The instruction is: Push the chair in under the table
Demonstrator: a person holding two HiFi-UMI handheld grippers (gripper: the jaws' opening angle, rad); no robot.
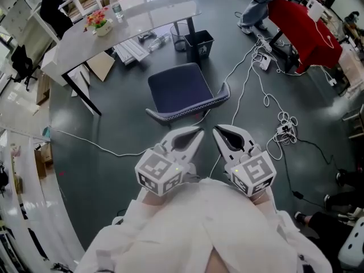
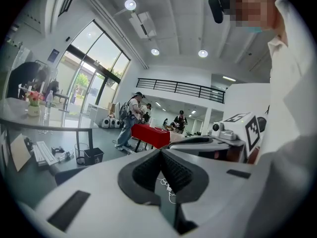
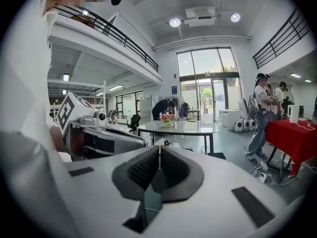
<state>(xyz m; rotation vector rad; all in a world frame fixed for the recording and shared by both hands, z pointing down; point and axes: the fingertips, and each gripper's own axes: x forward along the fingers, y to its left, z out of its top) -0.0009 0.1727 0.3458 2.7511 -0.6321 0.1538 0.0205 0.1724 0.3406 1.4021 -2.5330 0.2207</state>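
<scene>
We find the left gripper [image 1: 193, 136] and right gripper [image 1: 223, 135] closed tight, empty, just behind the chair [image 1: 179, 89], which stands clear of the near edge of the table [image 1: 149, 13]. We judge the approach in hand; next, the 2 must meet its backrest [image 1: 196, 110] and push.

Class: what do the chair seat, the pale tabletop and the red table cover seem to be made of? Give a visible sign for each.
Chair seat: probably dark blue woven fabric, matt, showing no glare.
Tabletop: a smooth, glossy hard surface, perhaps laminate or glass; it reflects the light.
Red table cover: cloth; it hangs over the edge in soft folds.
</scene>
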